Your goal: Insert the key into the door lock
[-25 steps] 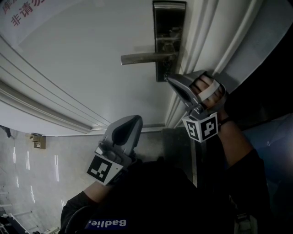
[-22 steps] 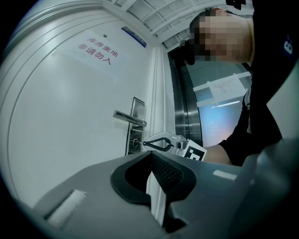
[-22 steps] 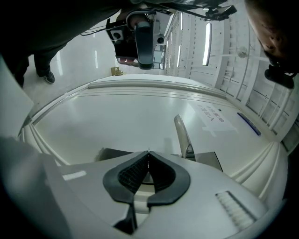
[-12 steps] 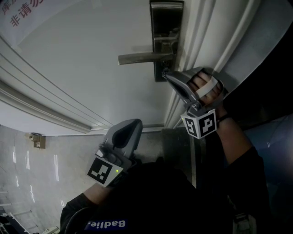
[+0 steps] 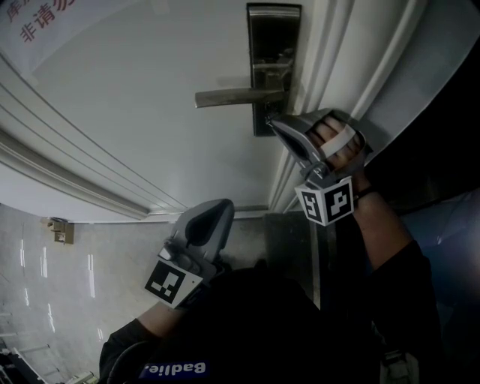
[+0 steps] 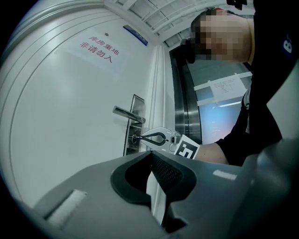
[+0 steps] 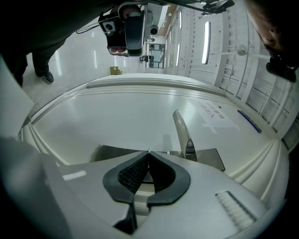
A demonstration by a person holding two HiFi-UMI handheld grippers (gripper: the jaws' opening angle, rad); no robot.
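Note:
A dark metal lock plate (image 5: 274, 37) with a lever handle (image 5: 232, 96) sits on the white door (image 5: 135, 112). My right gripper (image 5: 271, 121) is level with its tips at the plate's lower end, below the handle. In the left gripper view a thin key (image 6: 135, 138) runs from the right gripper (image 6: 142, 137) to the keyhole. In the right gripper view its jaws (image 7: 148, 153) are shut, with the plate (image 7: 208, 159) and handle (image 7: 182, 130) just beyond. My left gripper (image 5: 223, 205) is held back from the door, lower left, its jaws (image 6: 150, 153) shut and empty.
A sign with red characters (image 5: 37, 19) is stuck on the door, top left. The white moulded door frame (image 5: 330, 90) runs beside the lock. Pale tiled floor (image 5: 45, 285) with a small yellow object (image 5: 64, 232) lies lower left. A metal frame (image 6: 180, 102) stands beside the door.

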